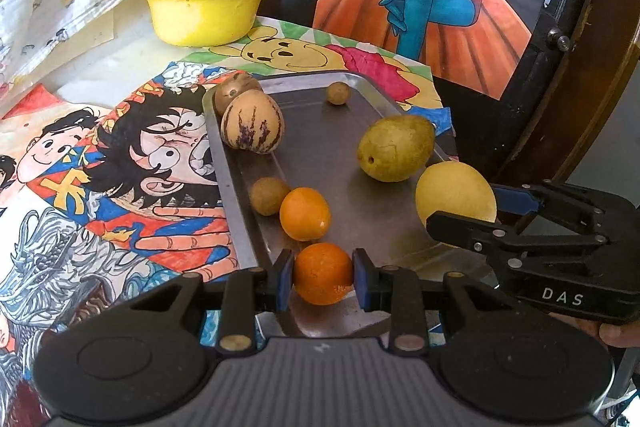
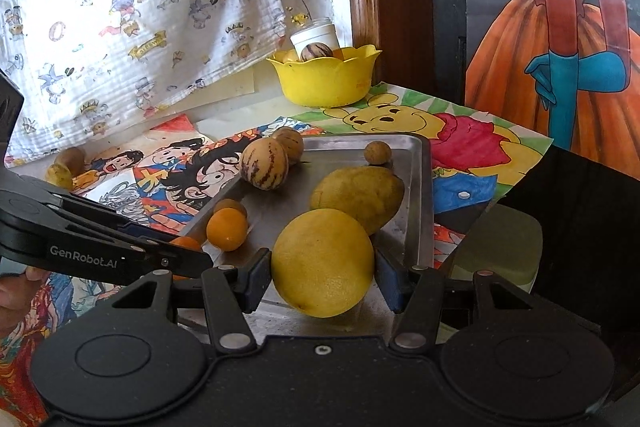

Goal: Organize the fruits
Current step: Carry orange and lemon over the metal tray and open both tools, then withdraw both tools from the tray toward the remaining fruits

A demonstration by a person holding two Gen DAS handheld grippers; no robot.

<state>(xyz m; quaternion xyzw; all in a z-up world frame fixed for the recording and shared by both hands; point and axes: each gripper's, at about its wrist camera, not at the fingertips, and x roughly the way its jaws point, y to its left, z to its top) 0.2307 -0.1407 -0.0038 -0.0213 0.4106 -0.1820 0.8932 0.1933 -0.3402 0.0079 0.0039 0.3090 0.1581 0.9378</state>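
My left tongs (image 1: pixel 323 277) clamp an orange (image 1: pixel 322 273) over the metal tray's (image 1: pixel 320 147) near edge; my right tongs (image 2: pixel 322 273) grip a yellow citrus (image 2: pixel 323 263) alongside. Beyond, a yellow bowl (image 1: pixel 204 17) holds more fruit.
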